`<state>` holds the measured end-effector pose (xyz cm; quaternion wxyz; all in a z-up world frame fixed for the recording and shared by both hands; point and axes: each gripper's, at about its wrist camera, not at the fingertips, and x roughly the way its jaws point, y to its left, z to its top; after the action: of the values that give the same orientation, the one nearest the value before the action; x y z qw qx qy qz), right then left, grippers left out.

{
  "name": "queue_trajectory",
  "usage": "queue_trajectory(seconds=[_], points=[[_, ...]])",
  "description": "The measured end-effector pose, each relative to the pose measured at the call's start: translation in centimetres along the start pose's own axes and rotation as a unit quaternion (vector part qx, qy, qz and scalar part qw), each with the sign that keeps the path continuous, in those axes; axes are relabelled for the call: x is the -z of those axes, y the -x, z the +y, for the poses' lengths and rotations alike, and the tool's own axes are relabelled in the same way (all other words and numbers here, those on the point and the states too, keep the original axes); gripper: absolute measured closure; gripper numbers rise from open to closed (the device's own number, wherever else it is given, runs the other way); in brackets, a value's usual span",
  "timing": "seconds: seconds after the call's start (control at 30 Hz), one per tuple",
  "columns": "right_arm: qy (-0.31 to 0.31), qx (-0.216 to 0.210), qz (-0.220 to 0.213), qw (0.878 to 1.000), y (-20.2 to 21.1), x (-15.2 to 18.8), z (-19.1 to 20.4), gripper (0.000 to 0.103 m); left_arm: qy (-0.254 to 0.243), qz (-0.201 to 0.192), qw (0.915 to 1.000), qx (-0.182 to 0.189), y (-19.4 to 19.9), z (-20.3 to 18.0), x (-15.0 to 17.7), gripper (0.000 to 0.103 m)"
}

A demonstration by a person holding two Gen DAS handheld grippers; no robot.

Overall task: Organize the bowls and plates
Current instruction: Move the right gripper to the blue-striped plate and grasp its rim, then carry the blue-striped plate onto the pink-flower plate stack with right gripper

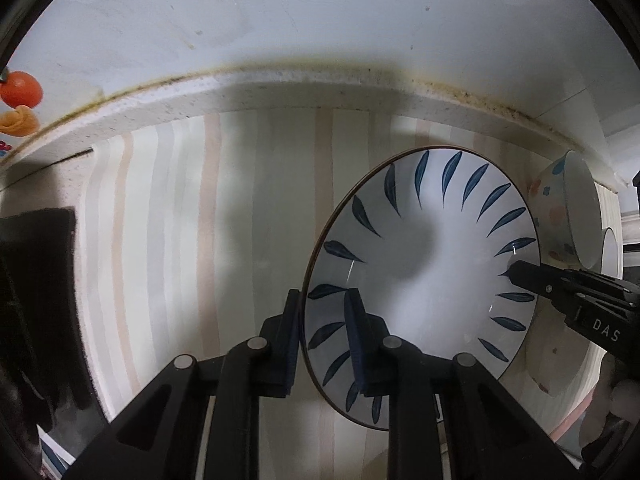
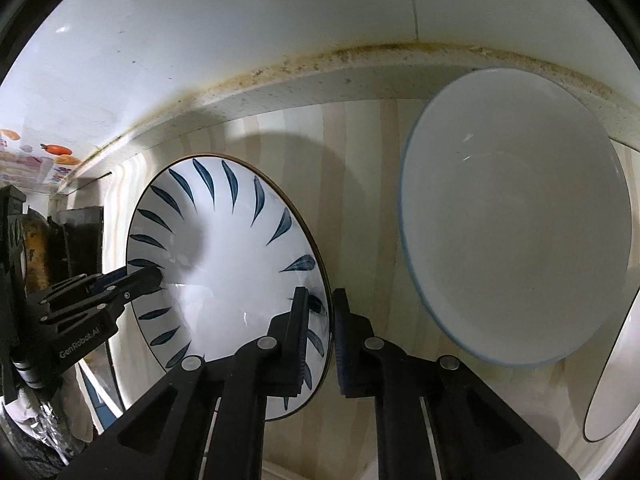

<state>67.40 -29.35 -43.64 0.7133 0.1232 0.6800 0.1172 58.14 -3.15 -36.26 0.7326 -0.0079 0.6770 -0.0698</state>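
Left gripper and right gripper both clamped on the leaf-patterned plate.
Plate held by opposite rims over the striped tabletop; white bowl beside it.

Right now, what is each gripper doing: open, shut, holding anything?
Left gripper: shut on the rim of the blue-leaf plate.
Right gripper: shut on the opposite rim of the same plate.

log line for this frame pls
left gripper: shut on leaf-pattern plate rim | right gripper: shut on opposite rim | white bowl: beside, untouched
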Motion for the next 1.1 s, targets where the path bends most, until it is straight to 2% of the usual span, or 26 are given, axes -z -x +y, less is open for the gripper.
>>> queue_trajectory(seconds=[0.33,0.67,0.87,1.1], points=[[0.015,-0.019,-0.014,1.0,4.7,1.5,1.1,0.09,-0.012,-0.021,0.9997,-0.002,5.3,-1.6,0.8,0.084],[0.03,-0.033,-0.03,0.999,9.7,7.3,2.5,0.09,-0.029,-0.049,0.9984,0.002,10.9,-3.0,7.1,0.084],[0.025,-0.049,-0.027,0.998,11.1,12.5,2.0,0.09,-0.043,-0.057,0.9975,-0.002,11.4,-4.5,11.2,0.084],[0.013,-0.056,-0.009,0.998,10.6,18.7,0.7,0.09,-0.054,-0.029,0.9981,0.005,9.1,-5.4,15.7,0.084]])
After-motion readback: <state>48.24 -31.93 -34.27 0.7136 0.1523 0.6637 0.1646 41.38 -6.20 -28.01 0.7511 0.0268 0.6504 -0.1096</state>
